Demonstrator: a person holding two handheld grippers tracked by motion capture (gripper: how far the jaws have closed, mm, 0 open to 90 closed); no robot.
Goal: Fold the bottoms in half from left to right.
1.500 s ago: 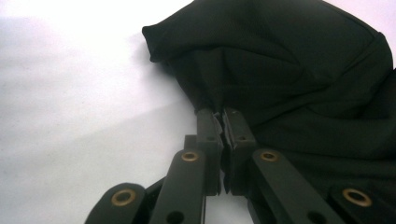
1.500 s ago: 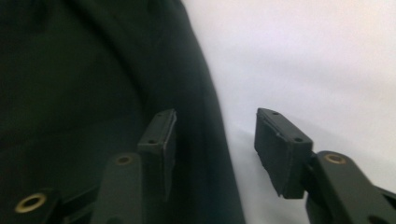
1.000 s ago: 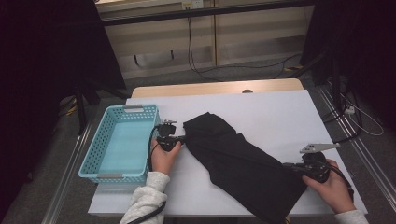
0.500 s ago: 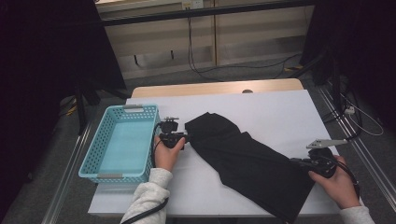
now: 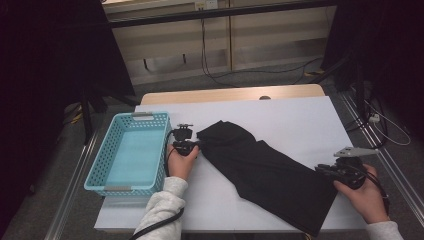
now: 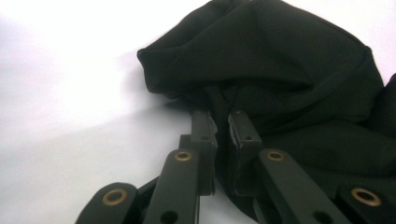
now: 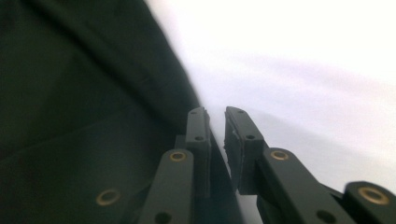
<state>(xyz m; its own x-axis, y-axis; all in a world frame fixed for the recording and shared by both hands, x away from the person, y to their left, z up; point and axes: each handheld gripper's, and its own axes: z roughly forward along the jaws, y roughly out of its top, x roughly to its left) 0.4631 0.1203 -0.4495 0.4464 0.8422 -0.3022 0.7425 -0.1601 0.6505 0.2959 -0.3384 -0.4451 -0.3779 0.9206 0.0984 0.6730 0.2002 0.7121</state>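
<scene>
A black garment (image 5: 270, 170) lies stretched slantwise across the white table (image 5: 300, 120), from upper left to lower right. My left gripper (image 5: 197, 143) sits at its bunched upper-left end. In the left gripper view its jaws (image 6: 223, 119) have just closed, and they pinch a fold of the black garment (image 6: 280, 70). My right gripper (image 5: 320, 170) rests at the lower-right edge. Its jaws (image 7: 217, 116) have just been opening and stand a narrow gap apart. The hem of the garment (image 7: 93, 116) runs into that gap, with no pad pressing on it.
A light blue plastic basket (image 5: 95, 170) stands on the table's left side, close to my left hand. Bare white tabletop stretches behind the garment. The table's front edge is near both forearms. Cables lie on the floor beyond the table.
The right hand has shifted slightly right, and the garment's lower-right end lies flatter and more drawn out. The left hand stays at the upper-left end.
</scene>
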